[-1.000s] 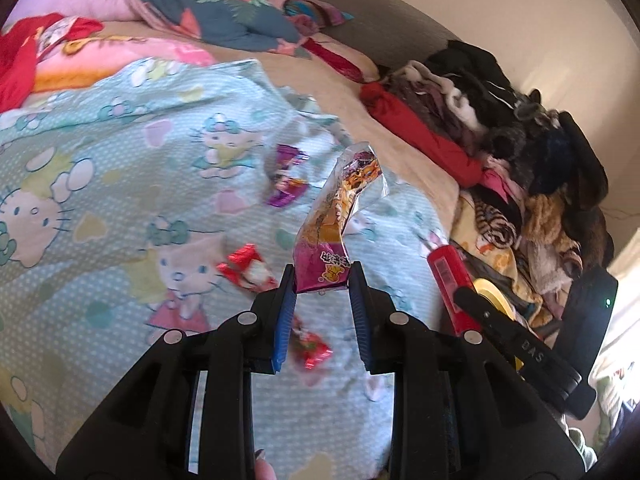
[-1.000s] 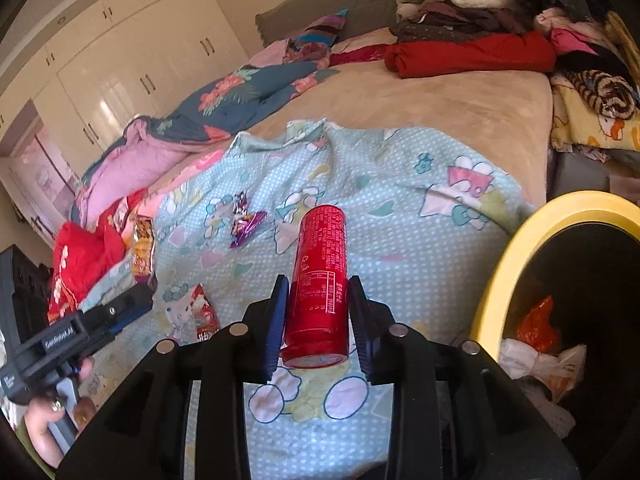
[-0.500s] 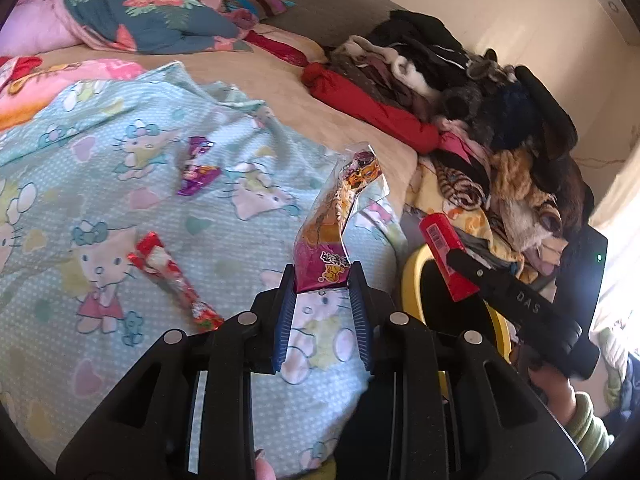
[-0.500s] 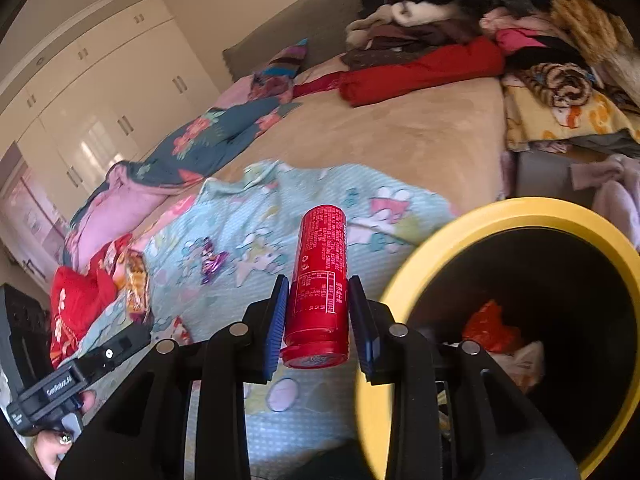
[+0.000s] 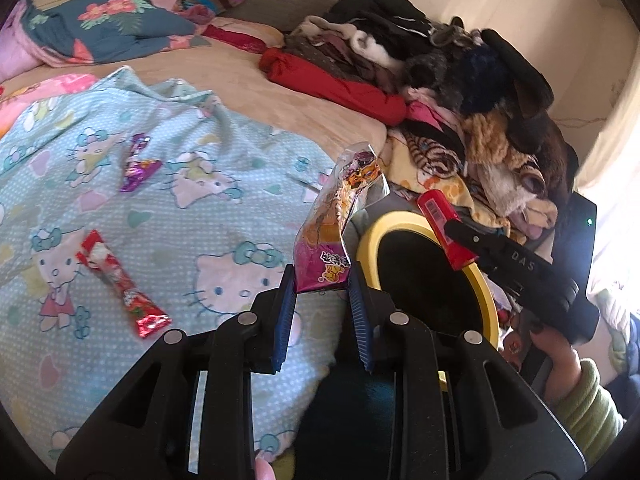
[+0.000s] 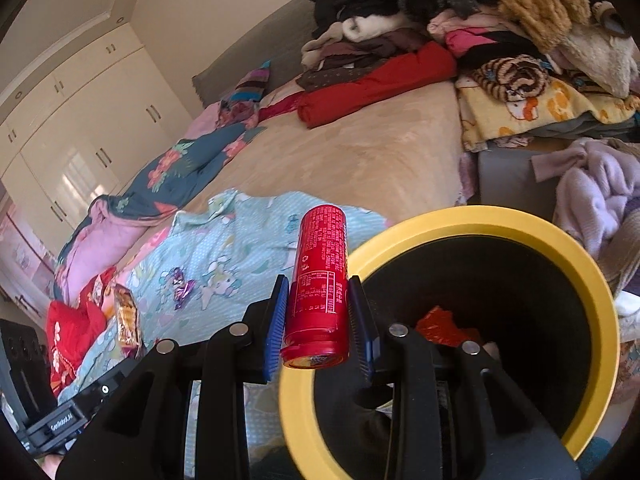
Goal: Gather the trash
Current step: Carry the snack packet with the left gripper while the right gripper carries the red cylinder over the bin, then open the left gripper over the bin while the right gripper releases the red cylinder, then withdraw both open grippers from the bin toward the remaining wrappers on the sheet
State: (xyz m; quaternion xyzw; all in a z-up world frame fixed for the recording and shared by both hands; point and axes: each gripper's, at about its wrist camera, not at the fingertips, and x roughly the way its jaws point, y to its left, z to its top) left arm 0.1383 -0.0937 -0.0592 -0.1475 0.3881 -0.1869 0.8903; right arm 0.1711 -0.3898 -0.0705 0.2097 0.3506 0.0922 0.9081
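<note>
Both grippers have swung from the bed toward the bin (image 6: 472, 224), now large in view. The right gripper (image 6: 318, 312) pinches the can (image 6: 320, 276) at its rim; the left gripper (image 5: 322, 292) pinches a wrapper (image 5: 332, 240) (two wrappers (image 5: 120, 280) remain on the blanket (image 5: 192, 216)).

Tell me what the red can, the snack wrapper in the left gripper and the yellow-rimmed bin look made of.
Red can: probably thin metal, glossy printed skin, rolled rim at its base. Snack wrapper: thin plastic film, shiny and crinkled, partly clear near the top. Bin: looks like moulded plastic, smooth yellow rim with a soft sheen; its black inside may be a liner, unclear.
</note>
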